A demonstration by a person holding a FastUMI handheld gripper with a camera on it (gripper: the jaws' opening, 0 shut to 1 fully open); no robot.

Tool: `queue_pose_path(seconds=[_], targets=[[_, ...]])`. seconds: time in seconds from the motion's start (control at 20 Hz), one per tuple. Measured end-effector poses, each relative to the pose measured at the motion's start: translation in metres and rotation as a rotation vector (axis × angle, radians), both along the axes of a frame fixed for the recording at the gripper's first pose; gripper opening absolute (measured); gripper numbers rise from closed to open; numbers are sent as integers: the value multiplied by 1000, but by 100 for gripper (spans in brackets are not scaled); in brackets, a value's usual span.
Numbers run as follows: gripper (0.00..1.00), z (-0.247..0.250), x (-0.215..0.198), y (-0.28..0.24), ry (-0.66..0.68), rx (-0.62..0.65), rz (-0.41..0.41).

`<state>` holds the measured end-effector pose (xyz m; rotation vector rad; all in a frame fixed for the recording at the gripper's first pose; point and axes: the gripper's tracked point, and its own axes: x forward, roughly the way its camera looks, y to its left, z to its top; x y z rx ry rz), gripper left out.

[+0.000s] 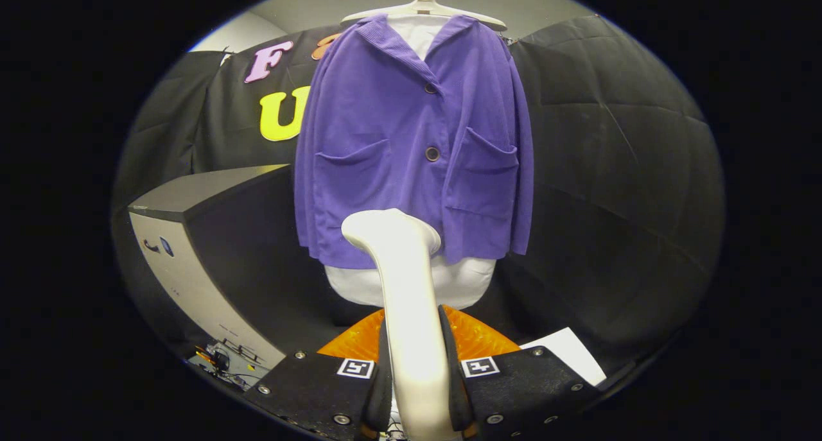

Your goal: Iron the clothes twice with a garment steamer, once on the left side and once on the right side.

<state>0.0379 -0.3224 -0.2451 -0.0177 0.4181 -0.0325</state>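
Purple jacket [411, 146] hung on a pale hanger [424, 8] over a white garment [417, 33], straight beyond the fingers; two dark buttons down its front, upper button [430, 88] below the collar, lower button [432, 153] level with the tops of the two patch pockets; left pocket [350, 171] and right pocket [481, 178] on either side of the closure; hem of the white garment showing beneath the jacket's lower edge, near [462, 280]. White garment steamer [408, 312] upright between the fingers, handle rising from the tool [416, 389], head bent forward and overlapping the jacket's lower hem in front of the middle; whether head and cloth touch cannot be told. Tool clamped on the steamer's handle, both fingers [383, 377] pressed against its sides. Orange ribbed object [478, 341] low behind the handle, below the white hem. Grey cabinet [192, 235] to the left of the jacket, tangled wires [218, 361] at its foot. White sheet [568, 354] lying to the right of the orange object. Black quilted cloth [610, 171] behind everything.
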Motion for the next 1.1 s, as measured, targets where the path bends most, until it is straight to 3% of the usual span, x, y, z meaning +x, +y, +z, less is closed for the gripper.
queue_pose_path(seconds=[0.3, 0.55, 0.75, 1.1], targets=[[35, 45, -40, 65, -64, 48, 140], [35, 99, -57, 118, -155, 90, 189], [35, 150, -61, 156, -249, 99, 186], [35, 228, -71, 206, -389, 108, 100]])
